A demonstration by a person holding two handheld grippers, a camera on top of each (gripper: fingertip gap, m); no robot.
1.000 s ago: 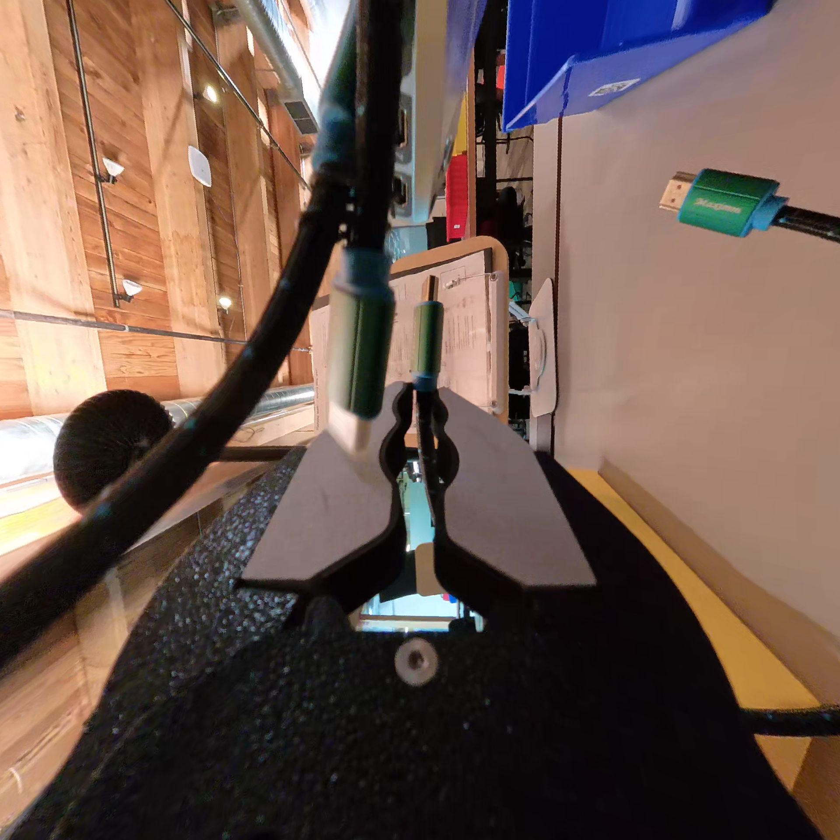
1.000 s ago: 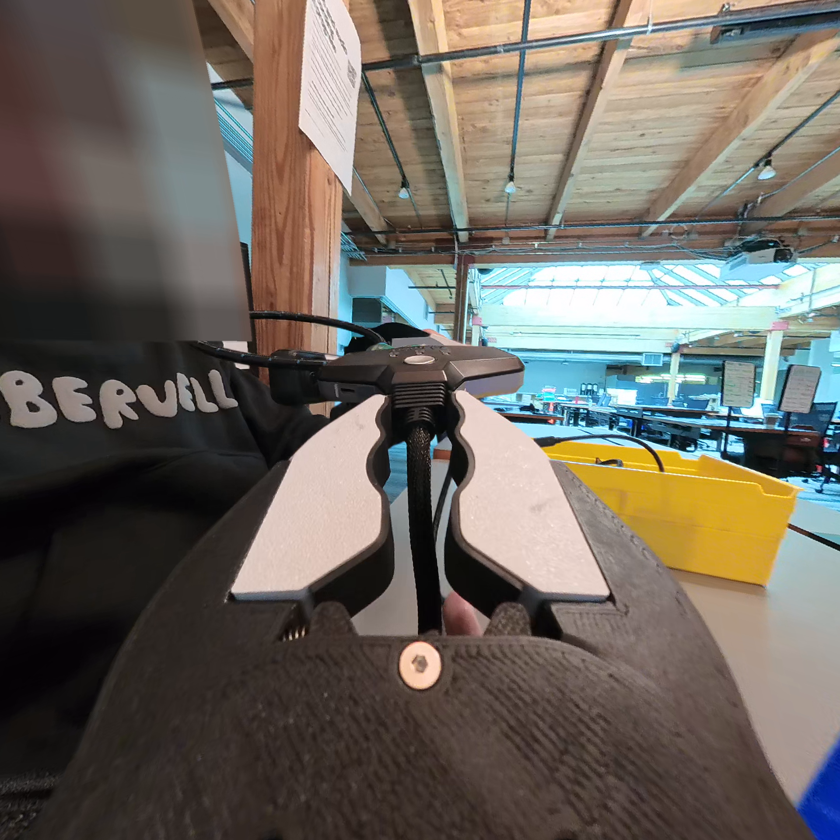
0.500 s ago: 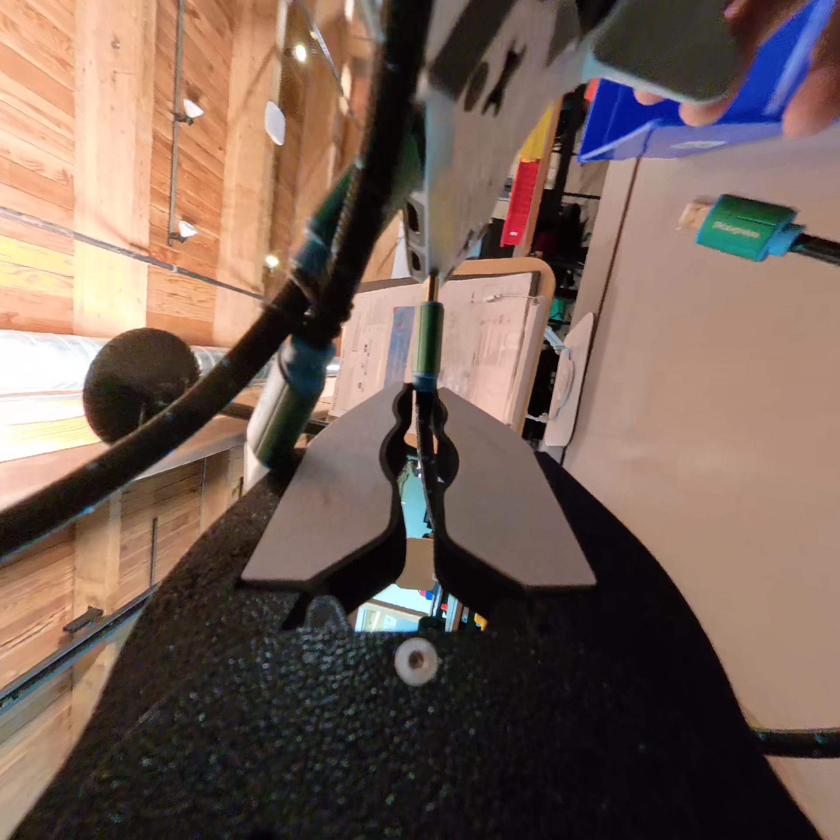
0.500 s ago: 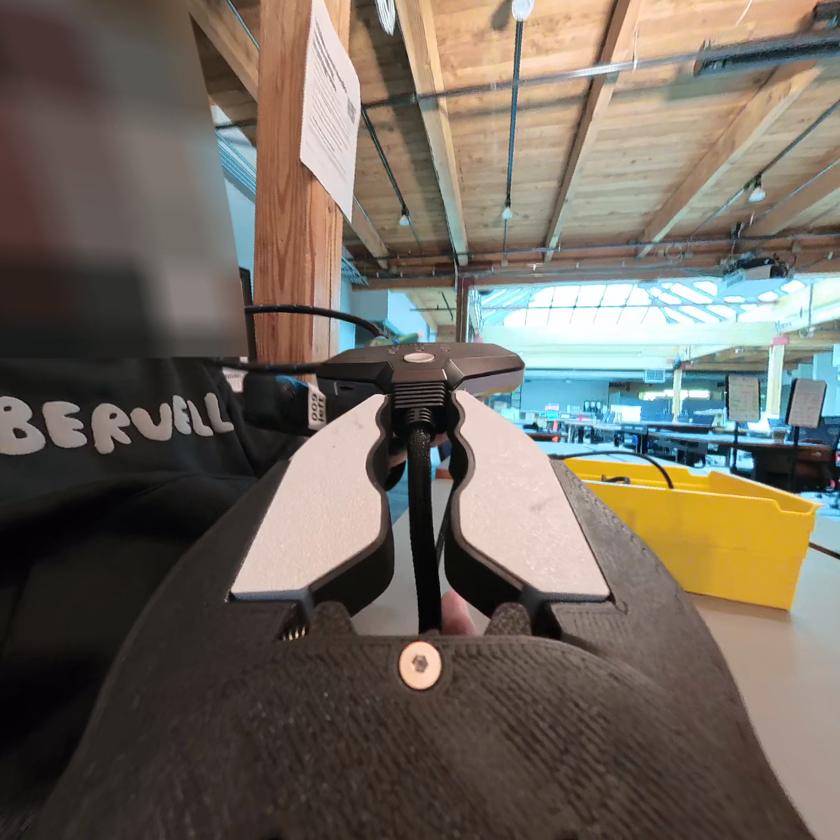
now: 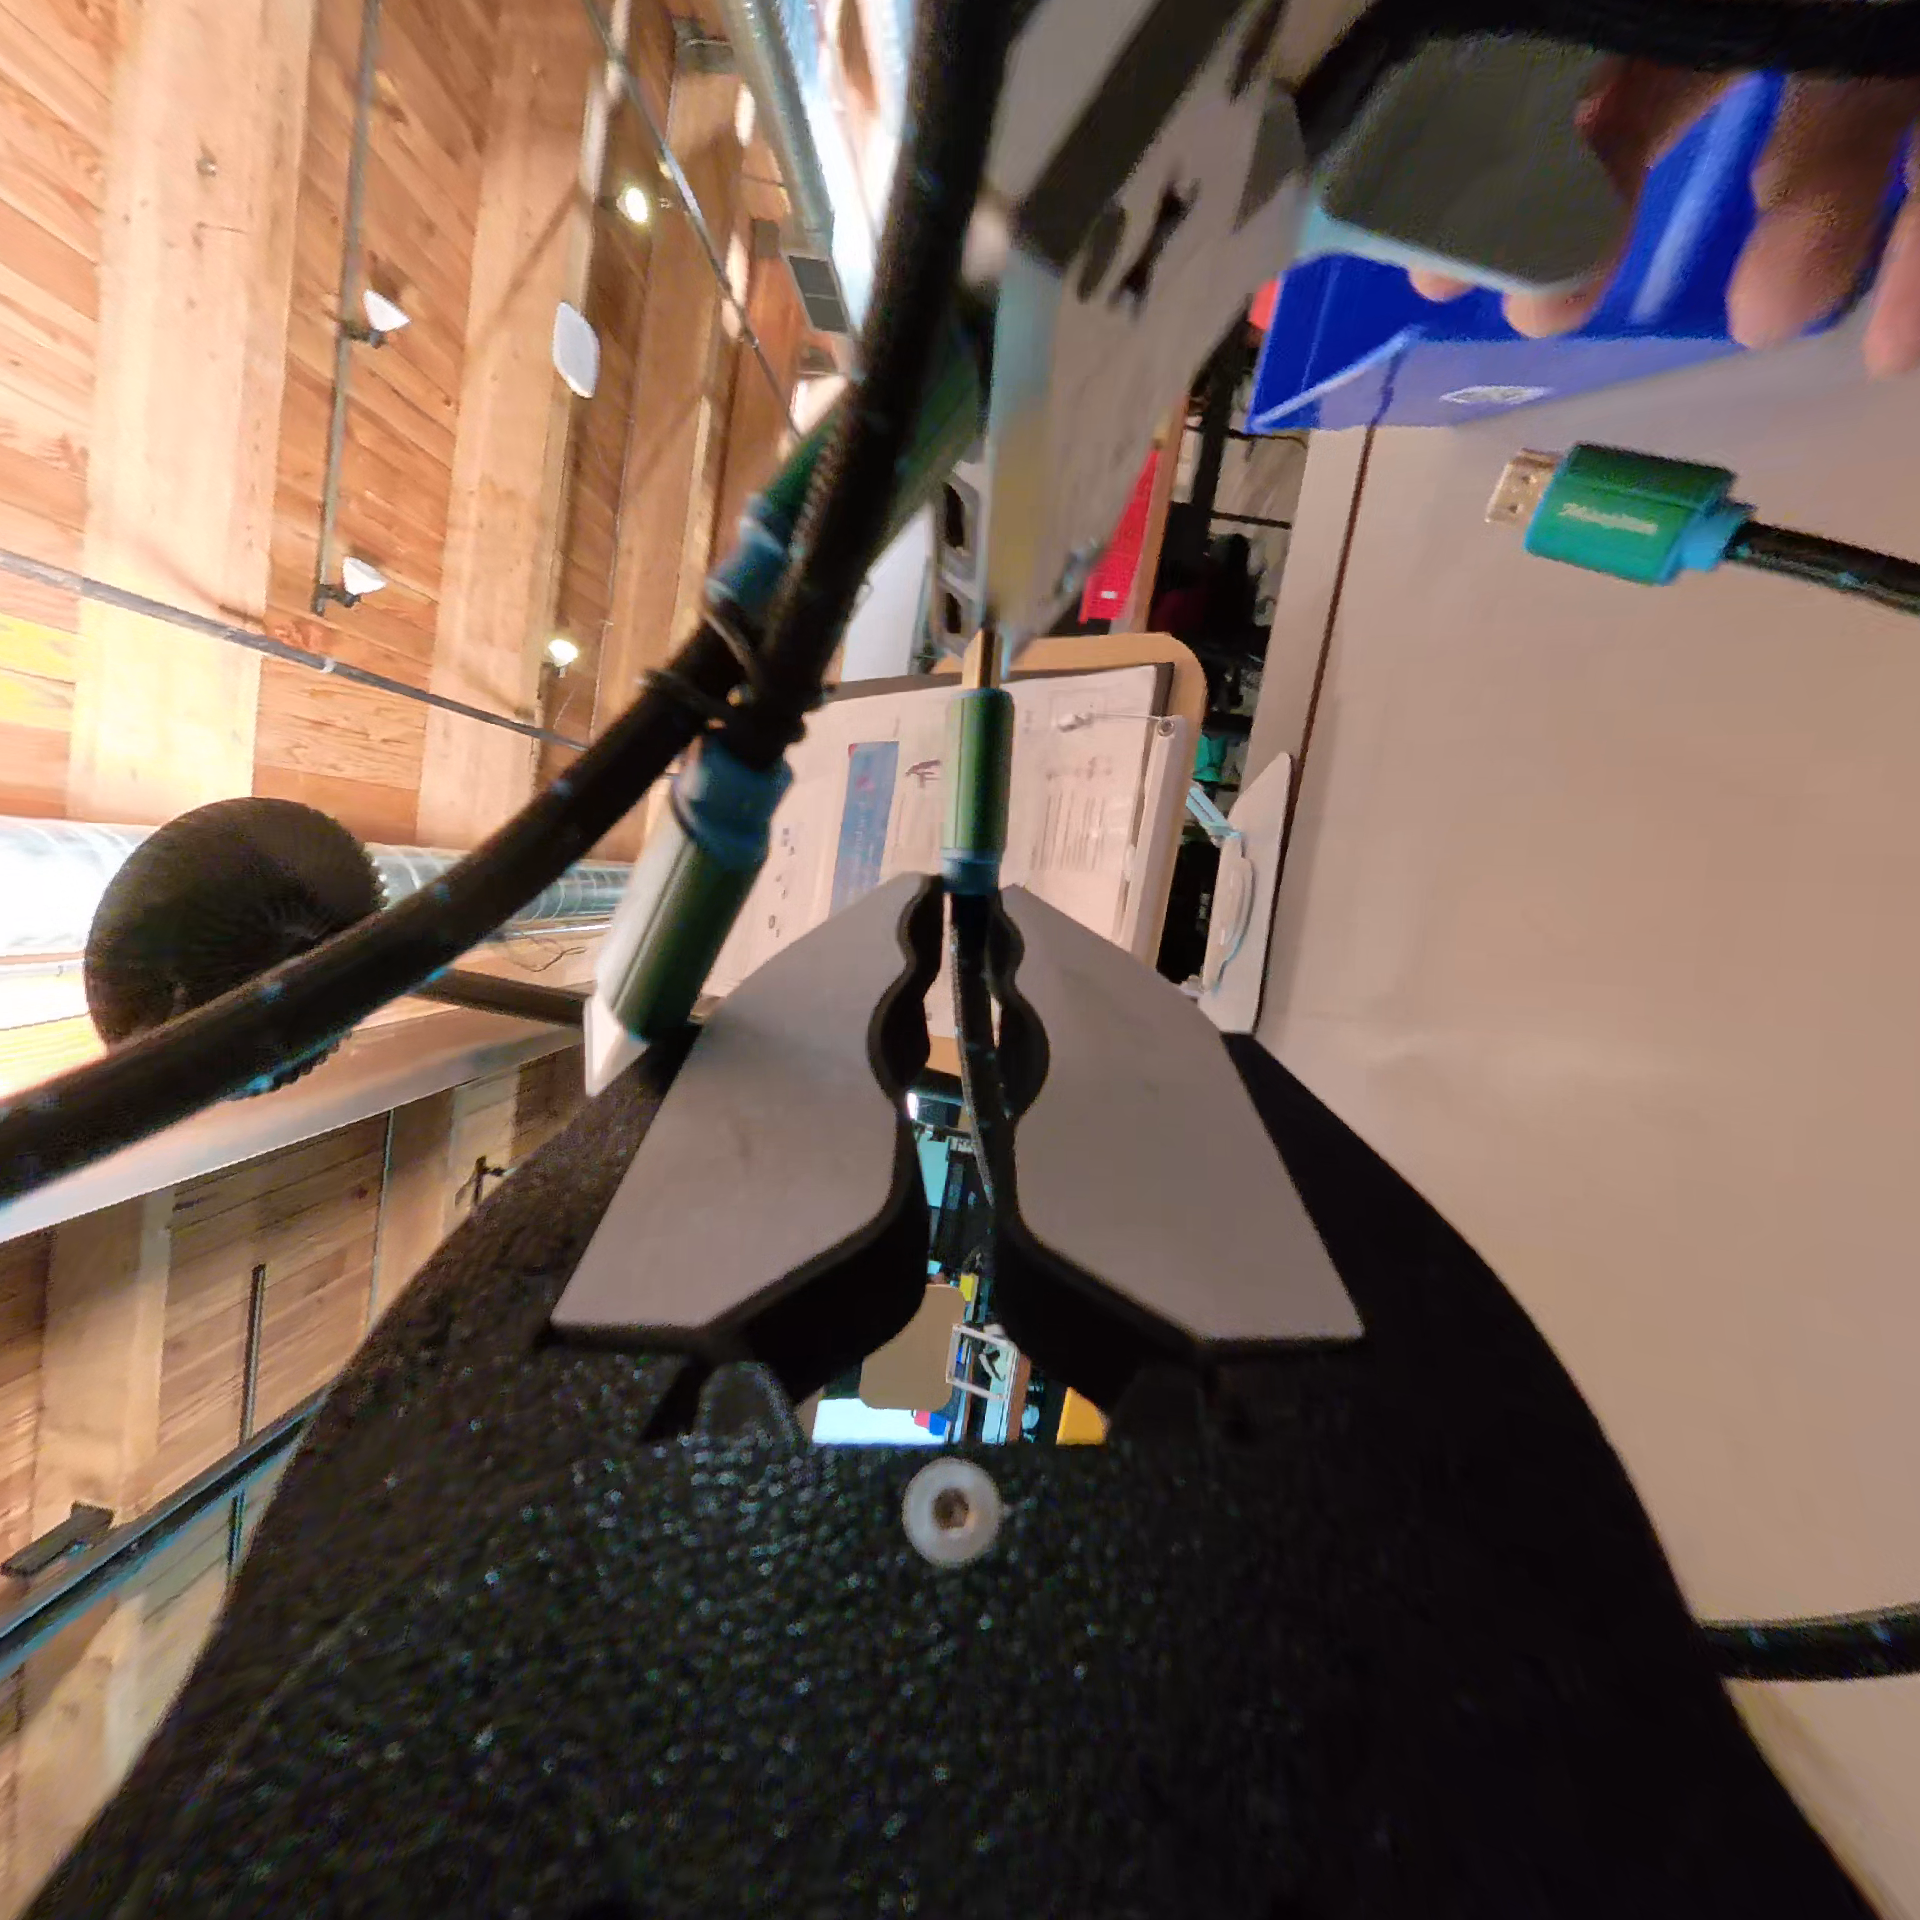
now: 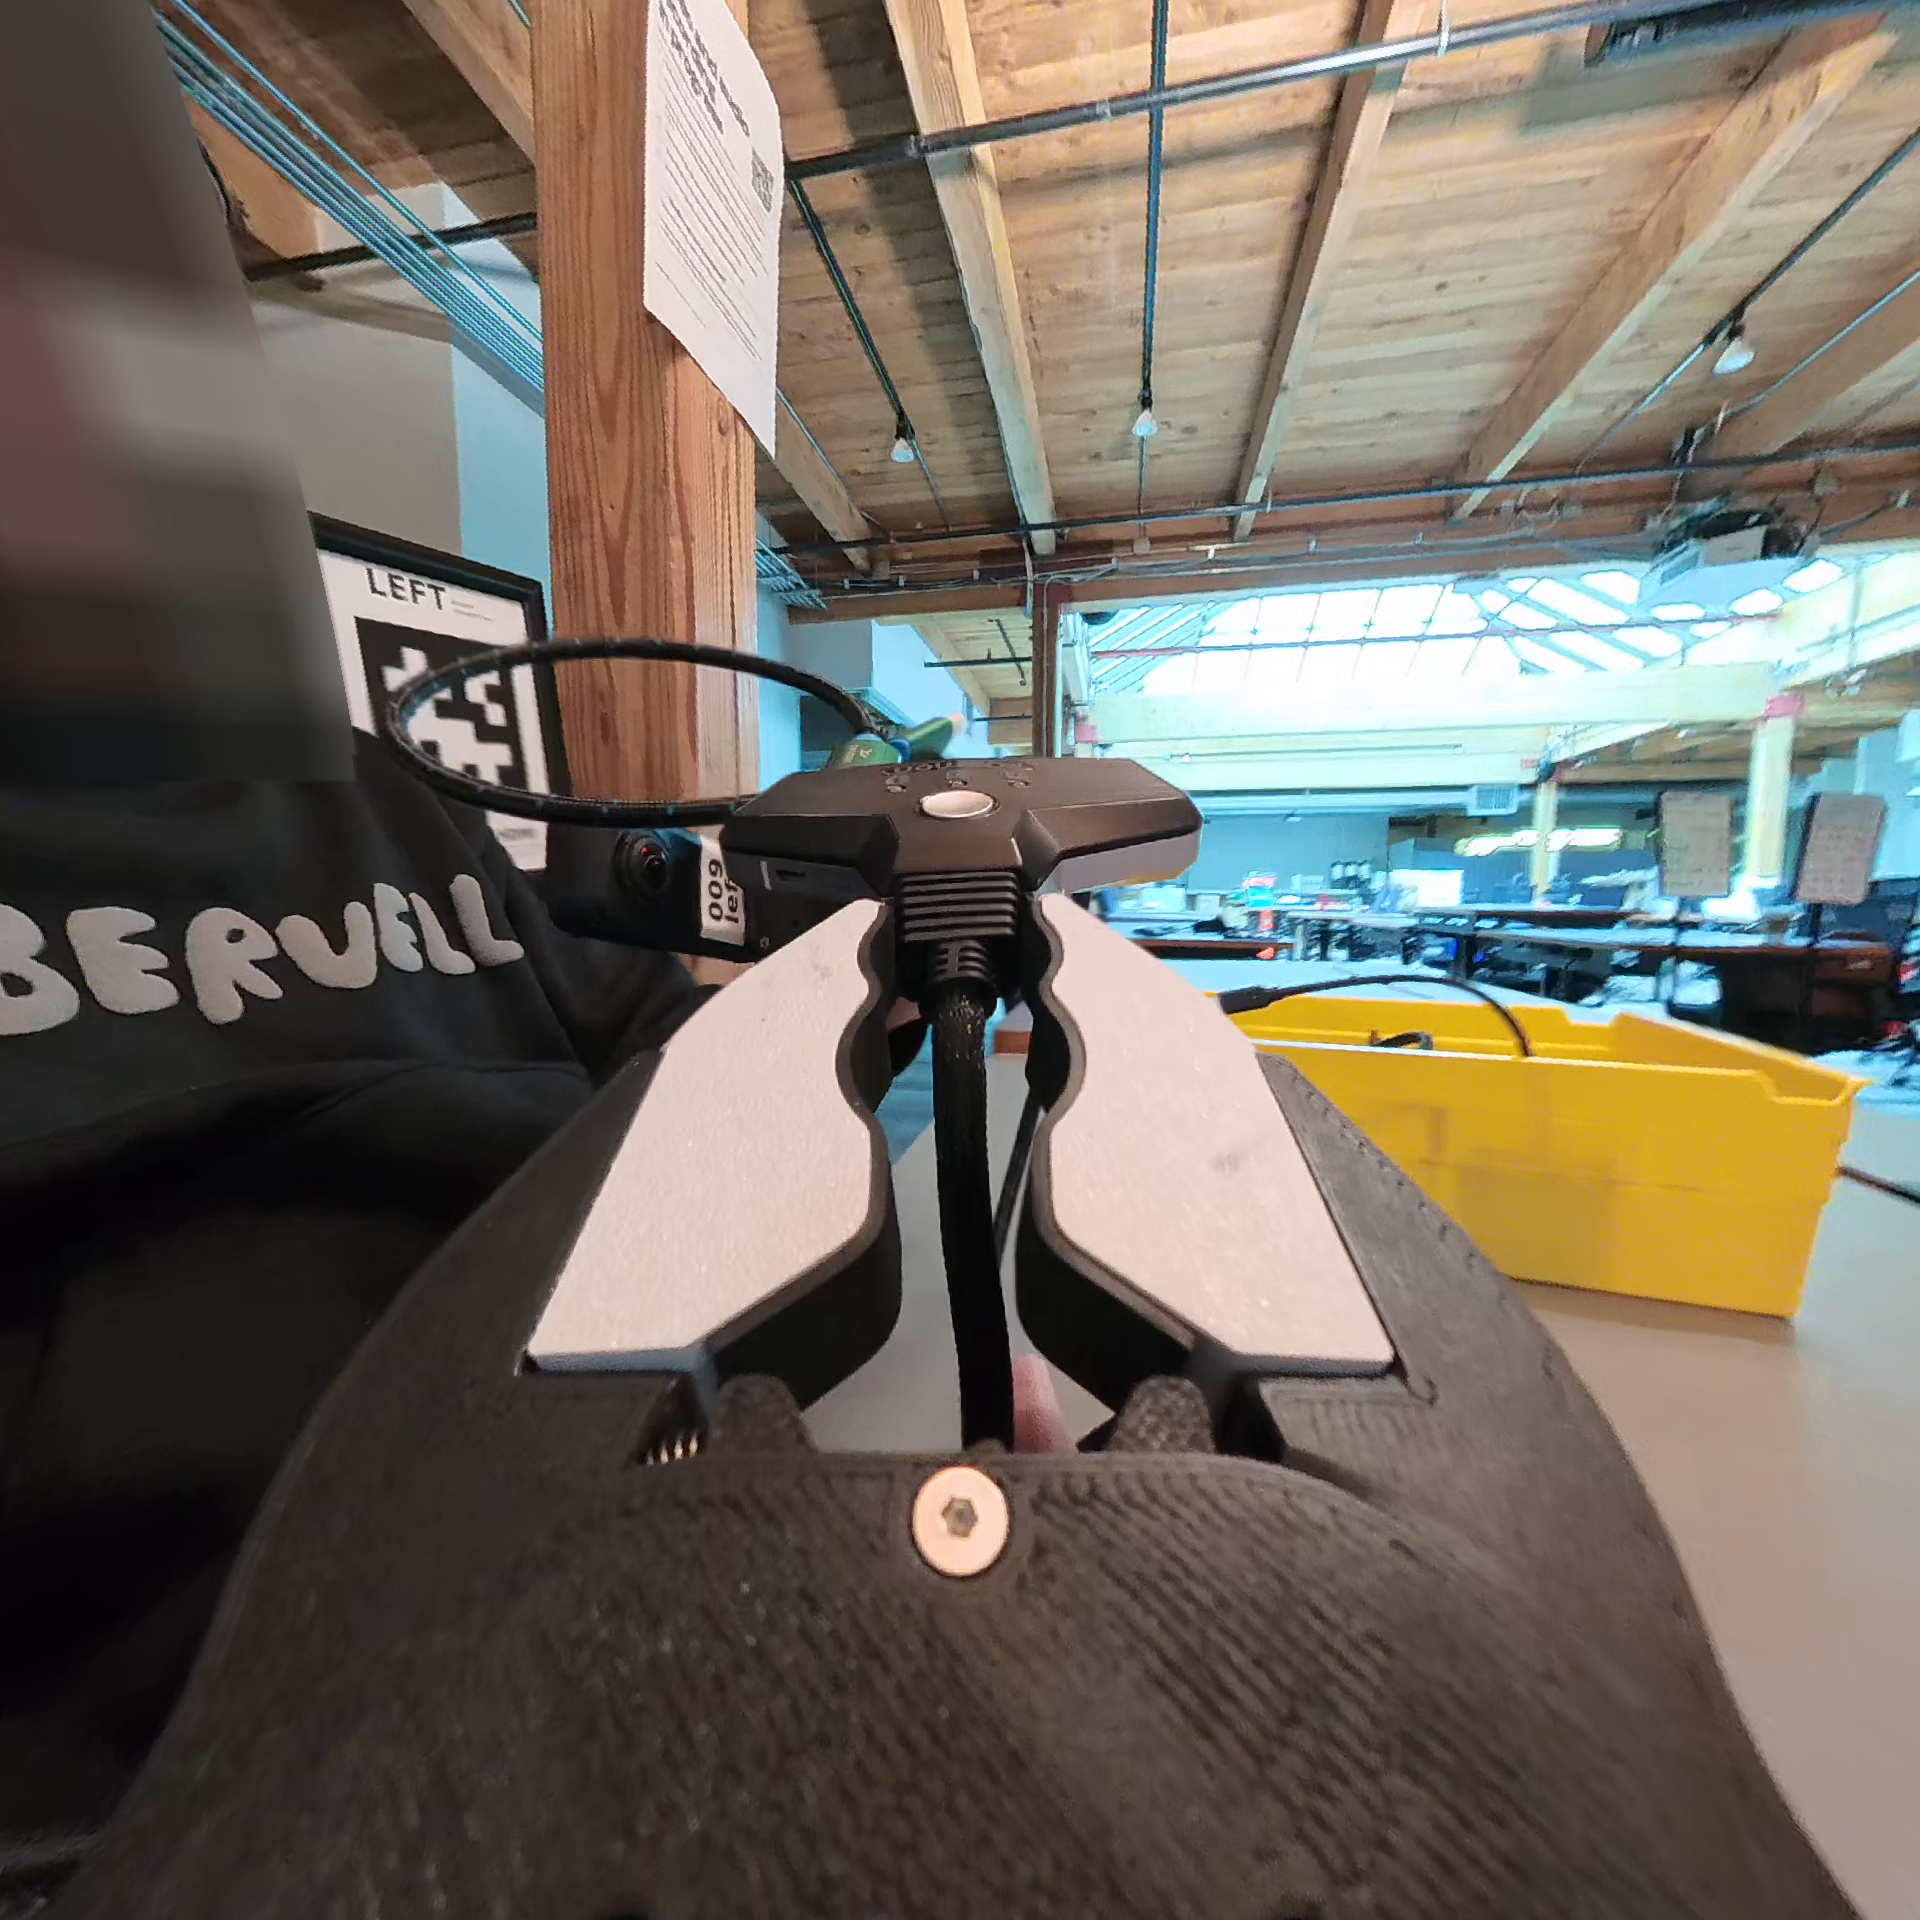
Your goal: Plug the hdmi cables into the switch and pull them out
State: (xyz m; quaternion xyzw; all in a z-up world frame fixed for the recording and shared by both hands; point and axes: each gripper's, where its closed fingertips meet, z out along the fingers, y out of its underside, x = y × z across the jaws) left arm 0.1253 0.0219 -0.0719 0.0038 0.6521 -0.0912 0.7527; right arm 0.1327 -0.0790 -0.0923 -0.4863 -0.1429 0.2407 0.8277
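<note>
In the left wrist view my left gripper (image 5: 971,894) is shut on a black braided cable just behind a green HDMI plug (image 5: 977,779). The plug's gold tip meets the port side of the switch (image 5: 1081,343); how far in it sits is hidden. A second green plug (image 5: 675,914) hangs loose at the left, and a third (image 5: 1621,514) lies on the table. In the right wrist view my right gripper (image 6: 961,914) is shut on the ribbed neck of the black switch (image 6: 966,821) and holds it up off the table.
A blue bin (image 5: 1558,353) stands behind the switch. A yellow bin (image 6: 1538,1122) sits on the grey table (image 6: 1766,1455) at the right. A person in a black hoodie (image 6: 260,1143) is close on the left, beside a wooden post (image 6: 644,468).
The switch and my left gripper's plug have come together; the plug tip now reaches the switch's ports. The loose hanging plug has swung to the left.
</note>
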